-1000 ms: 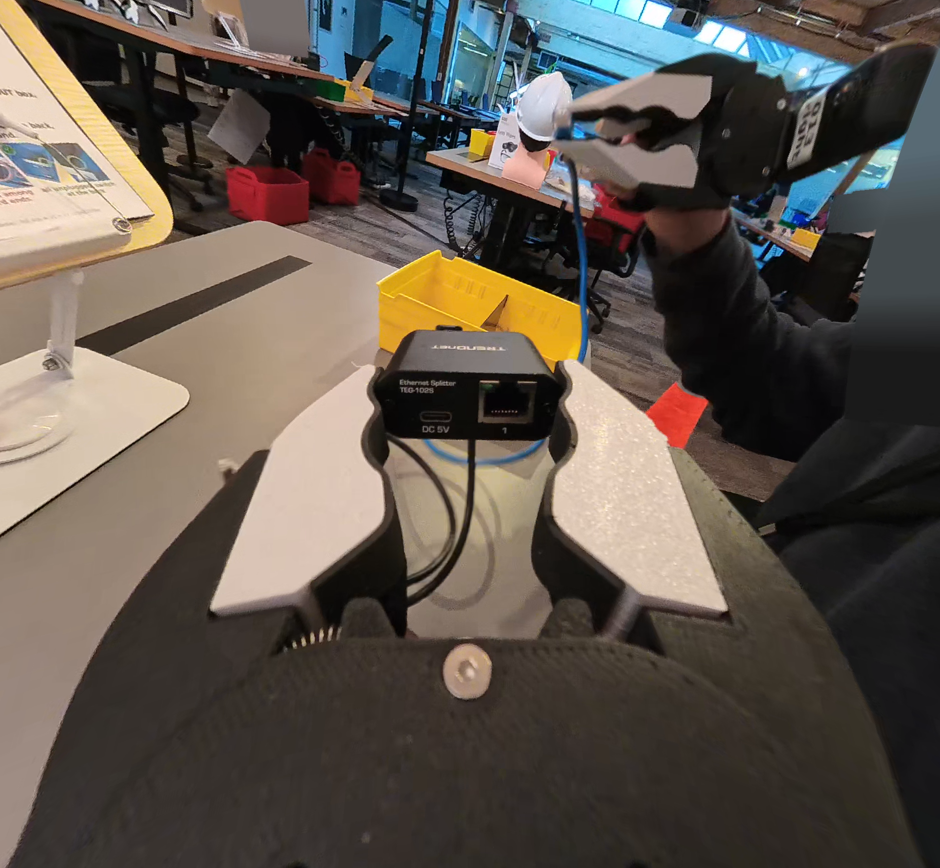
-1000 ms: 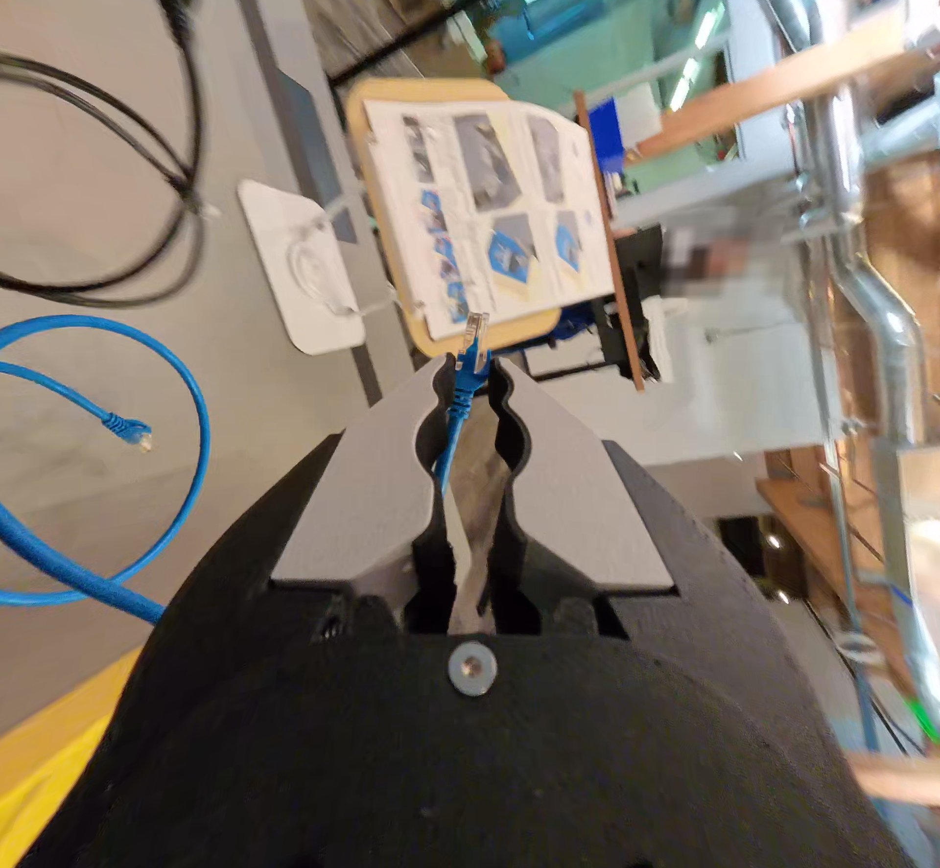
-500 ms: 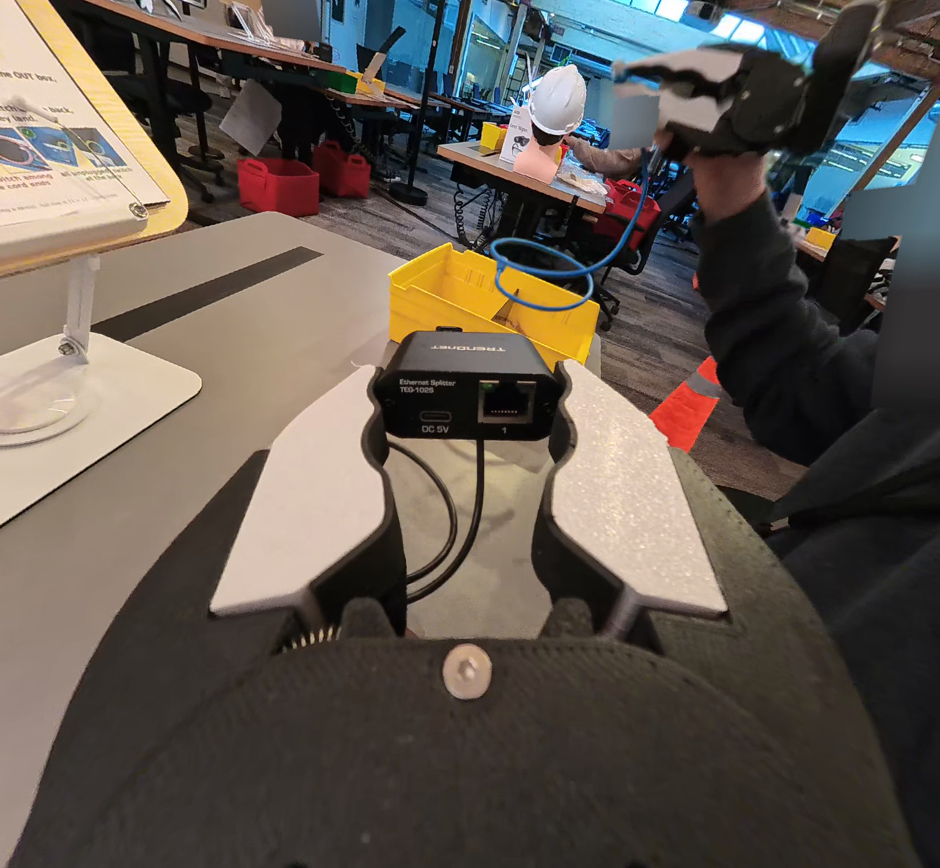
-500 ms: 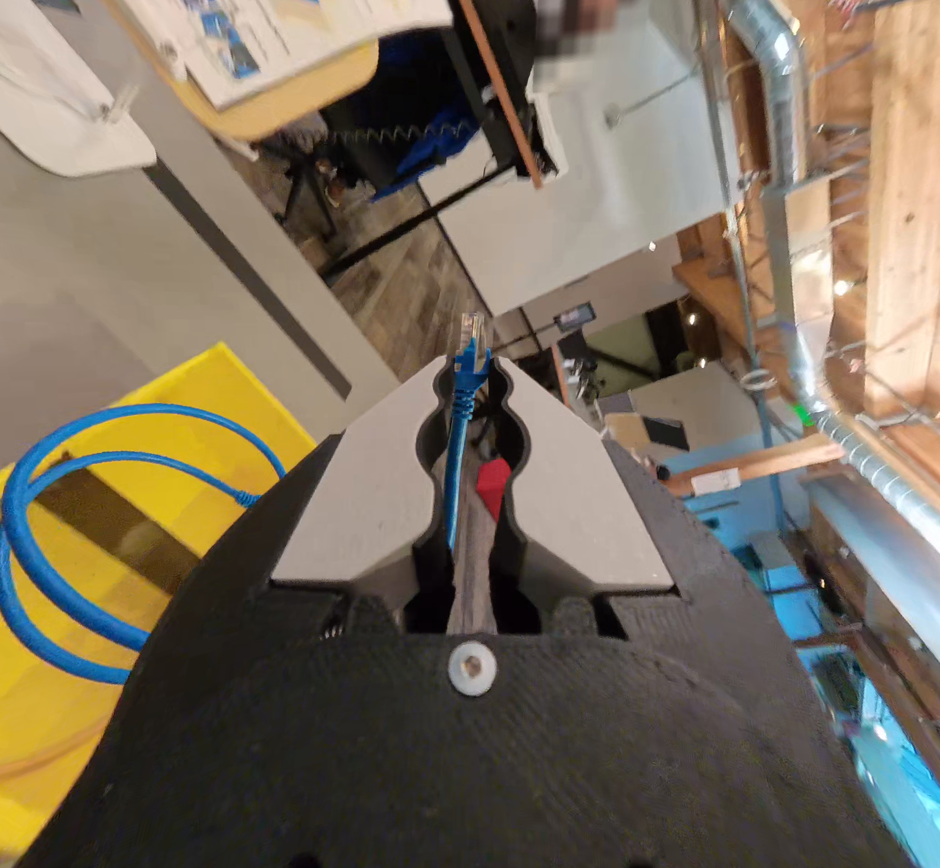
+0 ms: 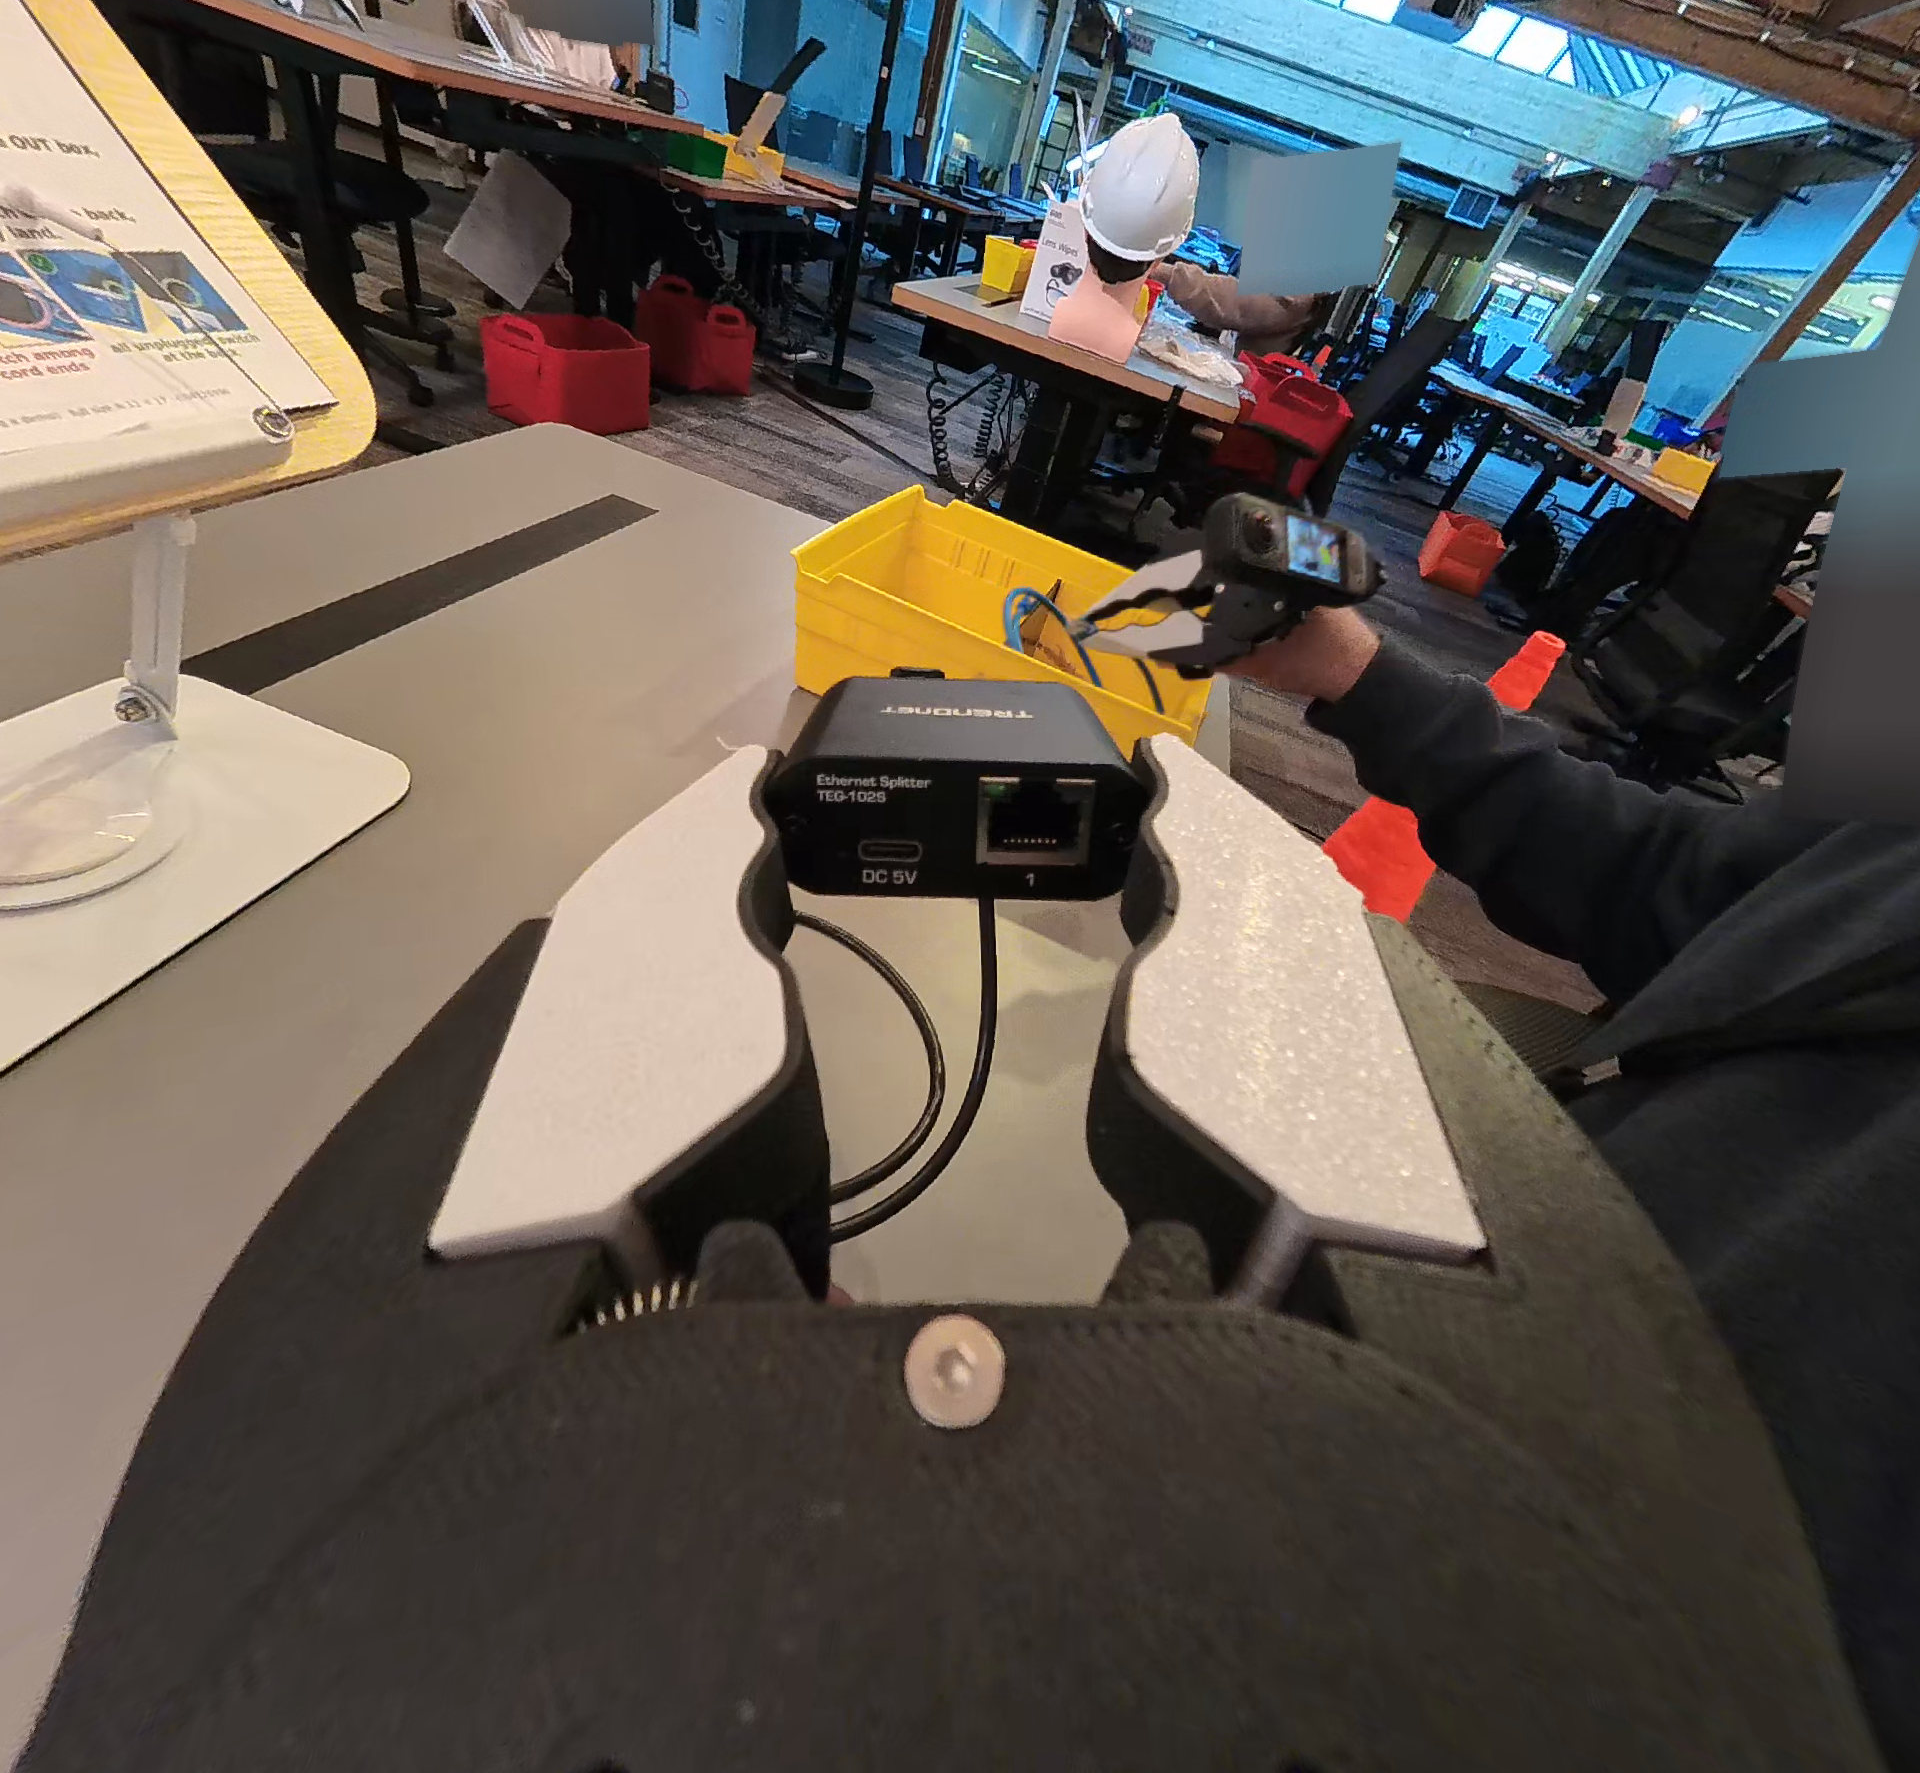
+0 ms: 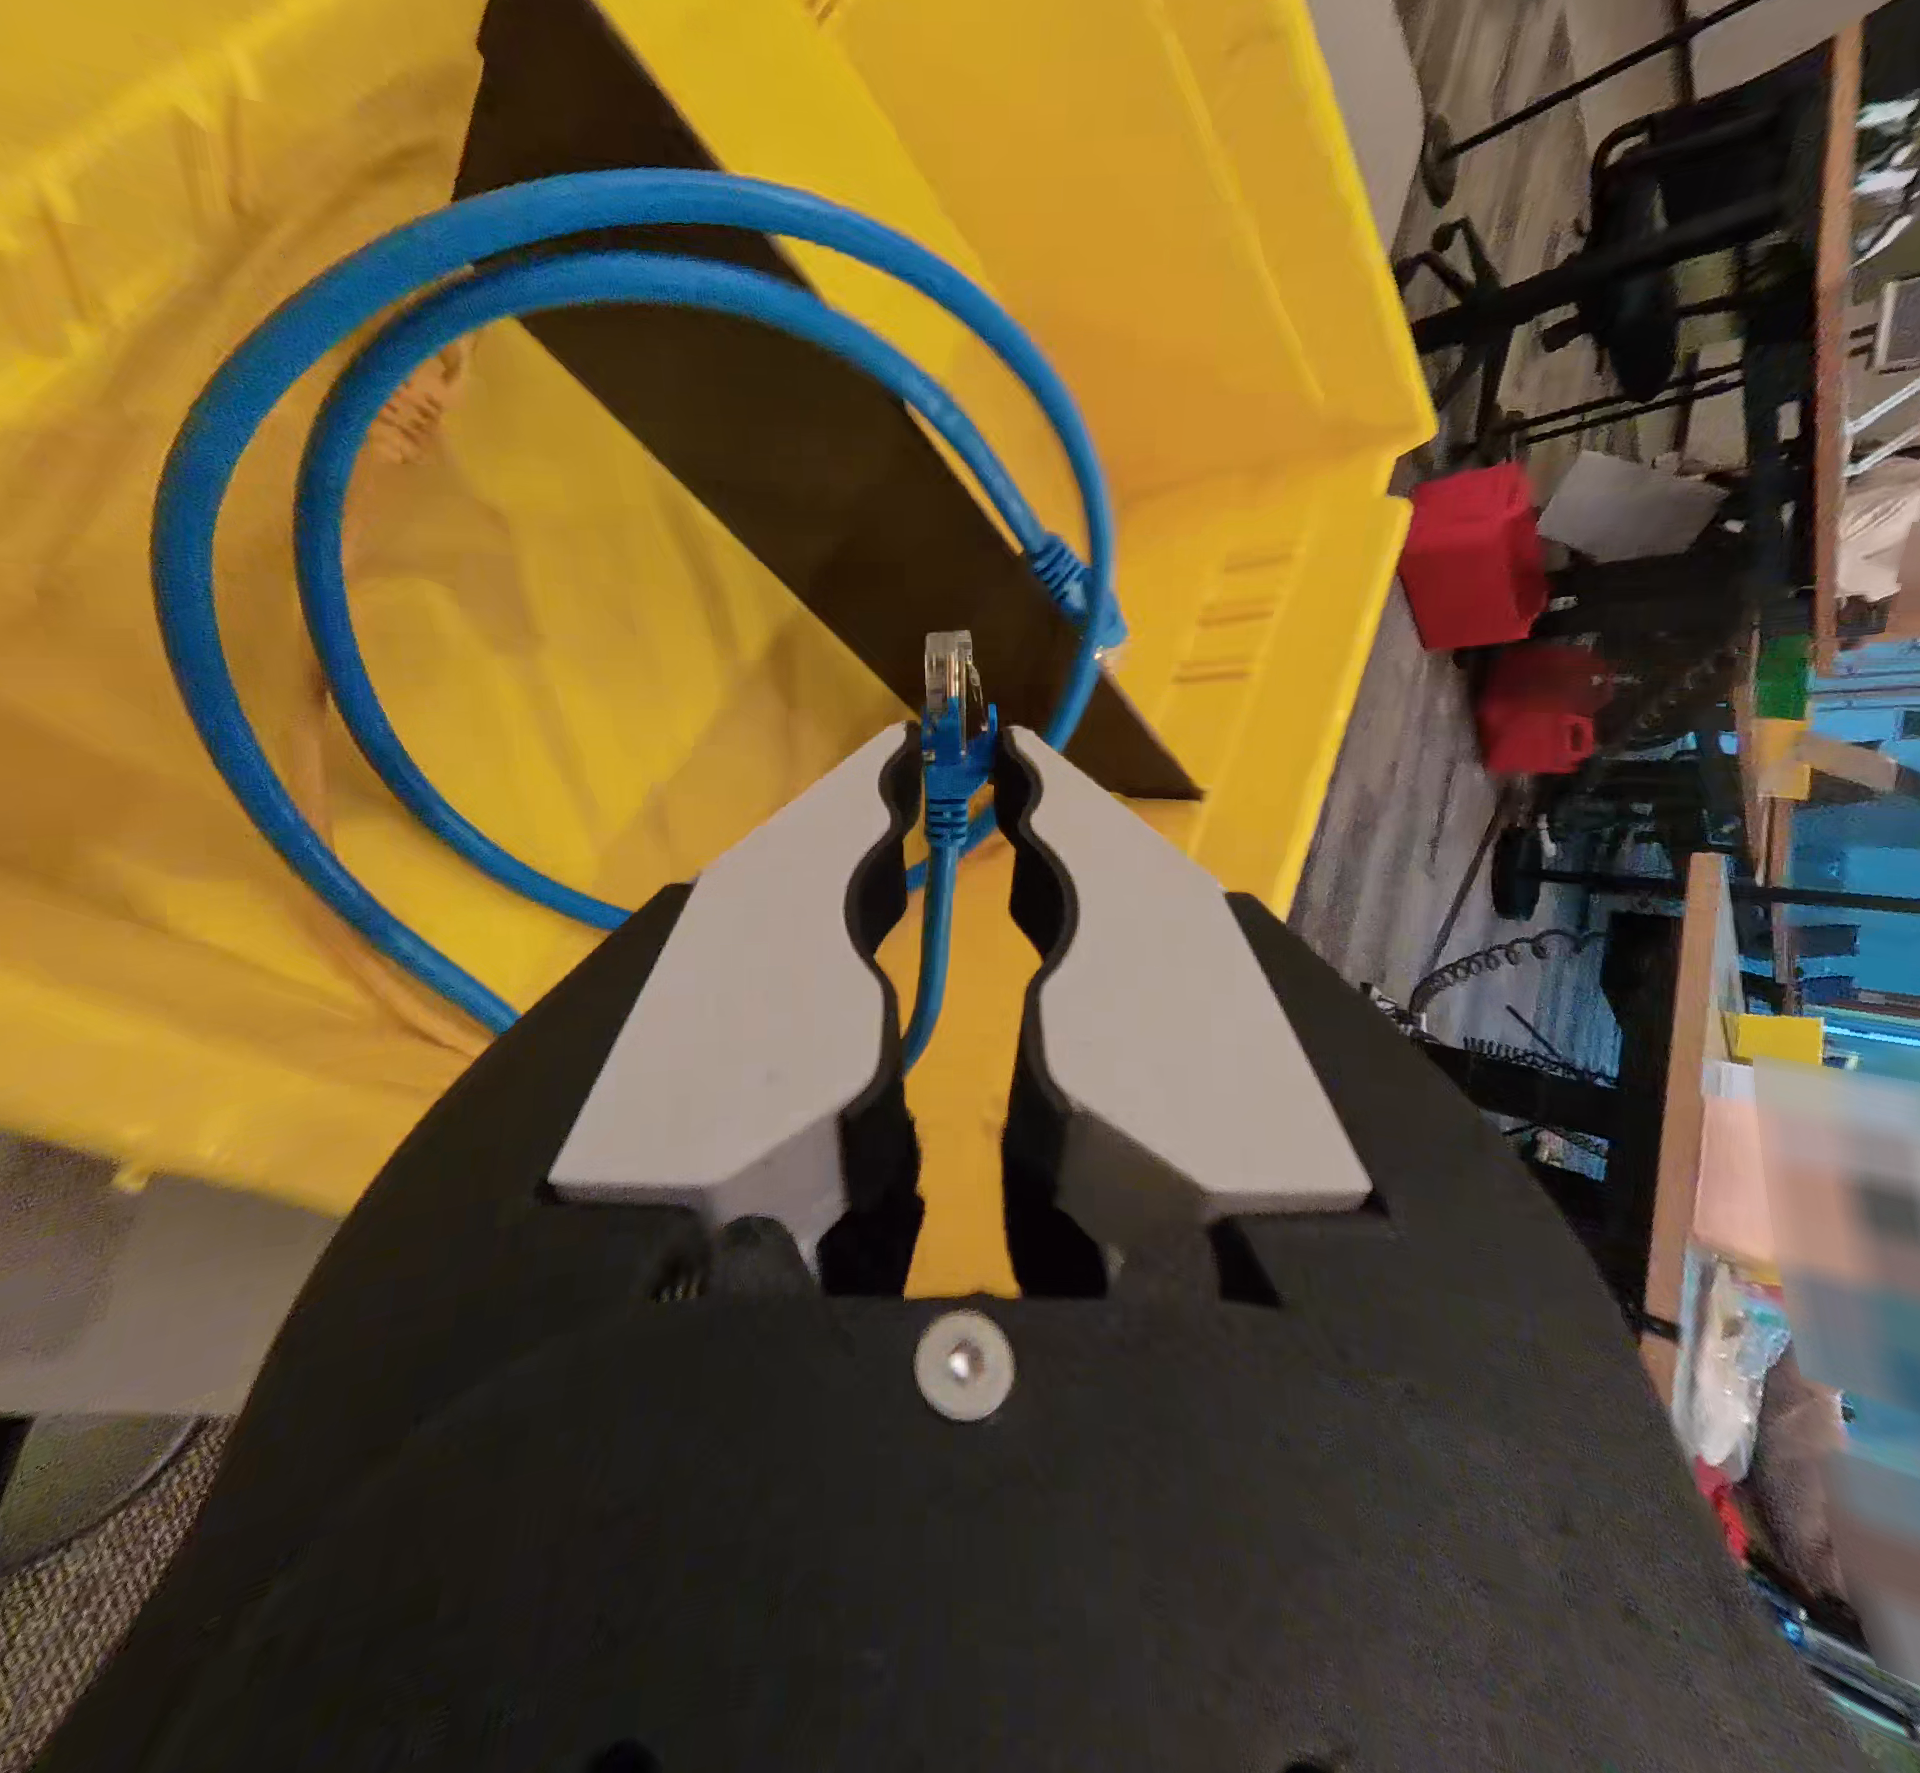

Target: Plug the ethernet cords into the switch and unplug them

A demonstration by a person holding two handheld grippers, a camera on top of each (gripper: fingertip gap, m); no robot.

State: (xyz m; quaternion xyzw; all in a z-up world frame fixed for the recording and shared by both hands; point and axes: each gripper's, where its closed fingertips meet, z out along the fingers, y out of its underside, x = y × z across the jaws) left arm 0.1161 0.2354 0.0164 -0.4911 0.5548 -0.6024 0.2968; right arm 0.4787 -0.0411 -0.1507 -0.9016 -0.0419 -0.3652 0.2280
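A small black ethernet switch (image 5: 951,793) sits on the grey table, and my left gripper (image 5: 954,788) is shut on its two sides. Its one ethernet port (image 5: 1036,819) faces me and is empty. A thin black cable (image 5: 977,1027) runs from under it toward me. My right gripper (image 6: 961,736) is shut on the plug end of a blue ethernet cord (image 6: 520,269). It holds the cord over the yellow bin (image 6: 1091,113), with the coil hanging inside. In the left wrist view the right gripper (image 5: 1091,627) is at the bin's (image 5: 894,580) right rim.
A white stand base (image 5: 156,819) with a slanted instruction board (image 5: 125,269) is on the table at the left. A dark divider (image 6: 748,393) crosses the bin. A person's dark sleeve (image 5: 1558,819) reaches in from the right. Red bins and desks stand beyond the table. The gap from one gripper's tips to the other's is roughly 50 cm.
My right gripper has swung down from high in the air to the yellow bin, carrying the blue cord into it. My left gripper has stayed shut on the switch.
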